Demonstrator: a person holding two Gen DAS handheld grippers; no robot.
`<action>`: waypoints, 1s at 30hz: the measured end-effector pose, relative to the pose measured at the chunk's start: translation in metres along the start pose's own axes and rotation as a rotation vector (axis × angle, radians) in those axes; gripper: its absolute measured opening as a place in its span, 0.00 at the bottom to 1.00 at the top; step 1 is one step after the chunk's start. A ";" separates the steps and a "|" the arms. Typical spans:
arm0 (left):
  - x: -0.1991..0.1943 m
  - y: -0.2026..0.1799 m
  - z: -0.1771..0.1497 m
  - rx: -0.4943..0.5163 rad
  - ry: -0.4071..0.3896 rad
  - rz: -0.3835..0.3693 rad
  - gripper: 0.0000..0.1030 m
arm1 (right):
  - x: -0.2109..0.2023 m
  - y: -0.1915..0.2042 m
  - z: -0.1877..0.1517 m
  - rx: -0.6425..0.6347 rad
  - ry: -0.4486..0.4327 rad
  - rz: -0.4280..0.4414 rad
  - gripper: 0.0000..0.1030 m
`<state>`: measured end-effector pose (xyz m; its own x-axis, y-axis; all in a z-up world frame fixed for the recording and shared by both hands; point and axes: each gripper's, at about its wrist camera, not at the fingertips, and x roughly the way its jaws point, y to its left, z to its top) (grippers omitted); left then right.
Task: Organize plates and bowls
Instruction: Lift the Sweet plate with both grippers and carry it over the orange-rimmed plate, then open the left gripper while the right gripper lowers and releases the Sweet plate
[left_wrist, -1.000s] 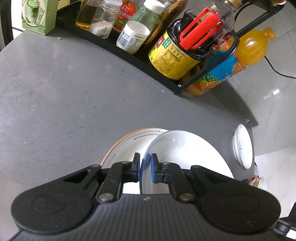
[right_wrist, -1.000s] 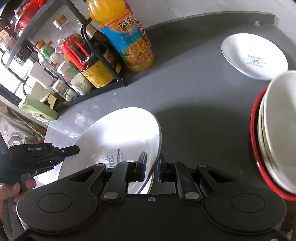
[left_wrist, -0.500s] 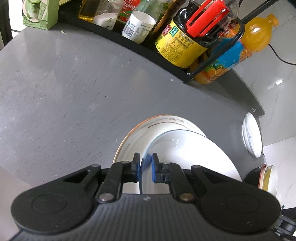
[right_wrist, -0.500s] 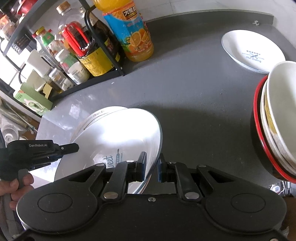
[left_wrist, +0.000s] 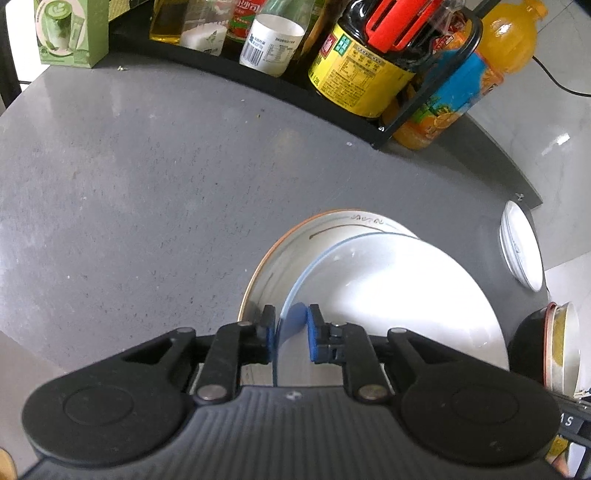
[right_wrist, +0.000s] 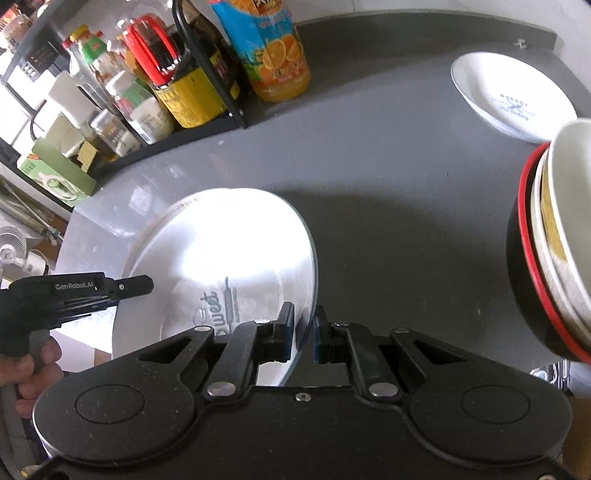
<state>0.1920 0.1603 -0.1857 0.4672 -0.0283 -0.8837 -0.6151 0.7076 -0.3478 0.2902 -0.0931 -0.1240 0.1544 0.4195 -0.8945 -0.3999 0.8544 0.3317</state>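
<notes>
Both my tongs have let go – left tongs (left_wrist: 290, 332) and right tongs (right_wrist: 303, 334) sit apart around the white plate's (right_wrist: 229, 258) rim, plate resting on the orange-rimmed plate (left_wrist: 295, 240).

The white plate (left_wrist: 399, 295) covers most of the orange-rimmed plate (left_wrist: 280, 254) beneath it, and its near edge runs behind the left gripper (left_wrist: 290, 328) body; glare washes out its face in the right view; the bowl stack (right_wrist: 554, 240) is cut by the right edge in both views, its count unclear; the small plate's (right_wrist: 513, 96) print is too blurred to read; the rack bottles (left_wrist: 266, 37) are cropped at the top; only fingers of the hand (right_wrist: 26, 373) show.
</notes>
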 end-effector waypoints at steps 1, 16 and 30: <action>0.000 0.001 0.000 -0.002 -0.003 -0.004 0.16 | 0.001 -0.001 -0.002 0.005 0.005 -0.002 0.10; -0.002 0.000 0.010 -0.040 0.023 -0.010 0.22 | 0.011 0.000 0.001 0.054 -0.009 -0.021 0.11; -0.004 0.000 0.012 -0.052 0.041 -0.023 0.30 | 0.009 0.002 0.005 0.056 -0.027 -0.042 0.11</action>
<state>0.1978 0.1691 -0.1785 0.4560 -0.0735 -0.8869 -0.6370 0.6690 -0.3830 0.2955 -0.0854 -0.1301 0.1948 0.3903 -0.8999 -0.3411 0.8871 0.3109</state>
